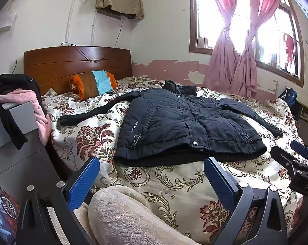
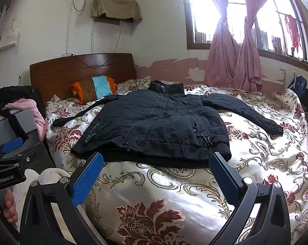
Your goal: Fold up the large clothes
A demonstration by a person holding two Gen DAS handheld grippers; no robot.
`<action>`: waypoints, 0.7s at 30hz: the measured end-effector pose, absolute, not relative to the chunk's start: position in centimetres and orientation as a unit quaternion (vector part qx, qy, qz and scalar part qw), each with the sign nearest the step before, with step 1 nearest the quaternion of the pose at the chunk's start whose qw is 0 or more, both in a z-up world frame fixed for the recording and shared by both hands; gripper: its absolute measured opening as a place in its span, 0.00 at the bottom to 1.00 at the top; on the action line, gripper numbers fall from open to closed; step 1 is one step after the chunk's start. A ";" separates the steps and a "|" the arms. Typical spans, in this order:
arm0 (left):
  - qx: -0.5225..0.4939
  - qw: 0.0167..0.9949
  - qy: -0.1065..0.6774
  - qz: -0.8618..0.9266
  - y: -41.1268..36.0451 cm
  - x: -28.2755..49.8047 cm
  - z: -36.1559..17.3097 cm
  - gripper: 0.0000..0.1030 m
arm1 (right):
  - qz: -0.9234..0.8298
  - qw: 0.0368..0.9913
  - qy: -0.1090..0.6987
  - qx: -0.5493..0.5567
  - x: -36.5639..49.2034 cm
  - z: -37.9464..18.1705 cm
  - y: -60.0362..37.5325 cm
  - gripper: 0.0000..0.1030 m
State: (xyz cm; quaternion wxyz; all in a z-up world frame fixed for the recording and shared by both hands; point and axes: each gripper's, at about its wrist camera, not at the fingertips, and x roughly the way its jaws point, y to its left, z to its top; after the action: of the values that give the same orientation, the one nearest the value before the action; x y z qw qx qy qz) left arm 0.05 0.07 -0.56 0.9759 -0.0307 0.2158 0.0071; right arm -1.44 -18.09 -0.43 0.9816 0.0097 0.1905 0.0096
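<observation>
Dark jacket [image 1: 186, 124] lies front-up and spread flat on the bed [image 1: 174, 185], collar at 12 o'clock toward the headboard [image 1: 76, 65], sleeves out toward 9 and 3 o'clock, hem nearest. Likely laid out this way so each side can be folded inward; no fold made yet.

Left hand-held gripper [image 1: 151, 181]: jaws wide apart, empty, level, short of the hem at 6 o'clock, above a beige blanket [image 1: 121, 216].

Right hand-held gripper [image 2: 156, 179]: likewise spread, empty, aimed at the hem's middle.
</observation>
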 end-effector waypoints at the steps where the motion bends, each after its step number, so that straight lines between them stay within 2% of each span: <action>1: -0.031 0.976 0.216 0.007 0.1 0.0 -0.6 1.00 | 0.010 0.982 0.191 0.010 -1.5 -0.5 -18.1 0.99; 21: -0.034 0.974 0.225 0.005 -0.8 0.8 -1.0 1.00 | 0.000 0.979 0.204 0.015 0.5 -0.8 -19.1 0.99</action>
State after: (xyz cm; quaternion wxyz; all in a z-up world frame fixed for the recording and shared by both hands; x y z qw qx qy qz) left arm 0.80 -0.77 -1.04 0.9737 -0.0342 0.2252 0.0054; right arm 0.46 -19.14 -0.76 0.9788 0.0152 0.2040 -0.0003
